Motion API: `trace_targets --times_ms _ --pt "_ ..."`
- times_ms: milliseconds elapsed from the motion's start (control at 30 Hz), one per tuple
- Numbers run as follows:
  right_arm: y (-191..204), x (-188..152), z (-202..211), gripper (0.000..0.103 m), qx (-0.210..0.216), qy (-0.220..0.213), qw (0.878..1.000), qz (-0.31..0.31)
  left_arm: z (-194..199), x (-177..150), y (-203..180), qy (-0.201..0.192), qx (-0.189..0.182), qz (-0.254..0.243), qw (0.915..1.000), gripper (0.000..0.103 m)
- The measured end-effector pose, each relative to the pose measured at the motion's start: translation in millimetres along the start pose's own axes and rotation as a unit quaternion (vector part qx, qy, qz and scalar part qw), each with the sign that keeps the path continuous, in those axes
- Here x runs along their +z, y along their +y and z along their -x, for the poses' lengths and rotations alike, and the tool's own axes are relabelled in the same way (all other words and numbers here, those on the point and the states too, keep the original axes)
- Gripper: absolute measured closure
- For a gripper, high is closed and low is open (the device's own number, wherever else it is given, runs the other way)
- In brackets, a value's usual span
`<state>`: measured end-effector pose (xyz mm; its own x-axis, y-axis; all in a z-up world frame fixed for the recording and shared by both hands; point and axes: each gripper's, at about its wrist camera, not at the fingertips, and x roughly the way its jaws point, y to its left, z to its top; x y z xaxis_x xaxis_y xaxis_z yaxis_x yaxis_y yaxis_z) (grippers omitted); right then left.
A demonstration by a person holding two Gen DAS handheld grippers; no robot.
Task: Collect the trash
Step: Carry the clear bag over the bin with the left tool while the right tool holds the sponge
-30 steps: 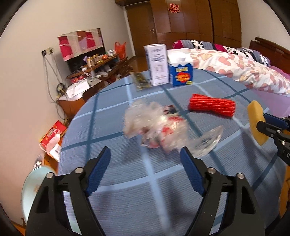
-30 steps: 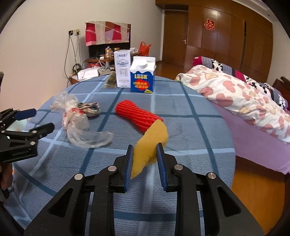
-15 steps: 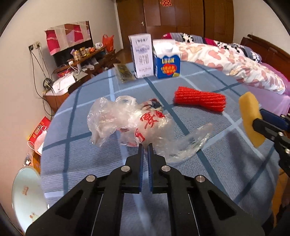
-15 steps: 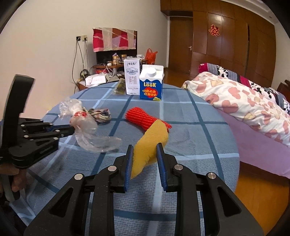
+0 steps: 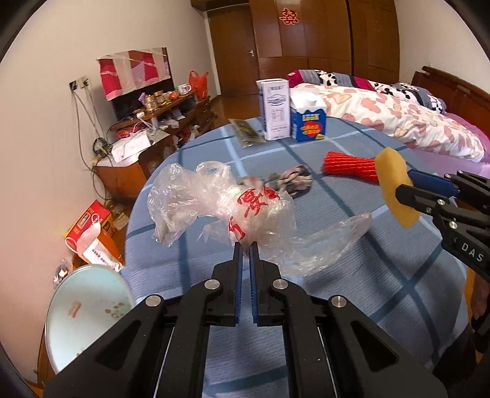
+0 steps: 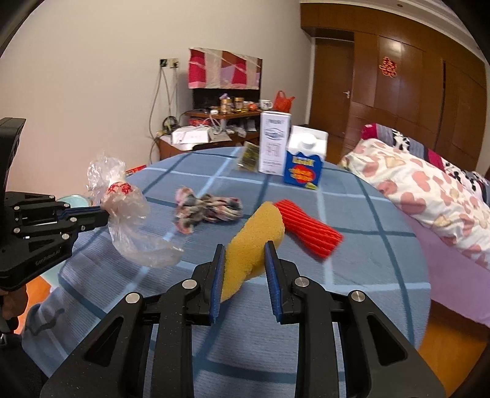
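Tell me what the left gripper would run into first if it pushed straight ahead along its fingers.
Probably the blue checked tablecloth. The left gripper points down and already pinches the clear plastic bag, which would travel with it. Further along that line lies the bundled rag, though depth is hard to judge.

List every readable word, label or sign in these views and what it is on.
"DAS": right gripper body.
"GenRobot.AI": left gripper body.
Red double-happiness sign: wardrobe door.
Red characters: clear plastic bag, too crumpled to read.
Blue milk carton label: blurred.
White carton: print too small.
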<state>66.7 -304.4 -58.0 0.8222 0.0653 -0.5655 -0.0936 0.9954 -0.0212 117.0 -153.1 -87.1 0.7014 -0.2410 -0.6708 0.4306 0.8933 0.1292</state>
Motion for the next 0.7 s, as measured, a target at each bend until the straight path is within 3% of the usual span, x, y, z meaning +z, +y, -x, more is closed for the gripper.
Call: trace_targets --times_ms 700 --pt "97 30 -26 0.076 0.074 -0.007 0.995 0.064 40 -36 82 -0.004 0.065 0.038 0.9972 0.099"
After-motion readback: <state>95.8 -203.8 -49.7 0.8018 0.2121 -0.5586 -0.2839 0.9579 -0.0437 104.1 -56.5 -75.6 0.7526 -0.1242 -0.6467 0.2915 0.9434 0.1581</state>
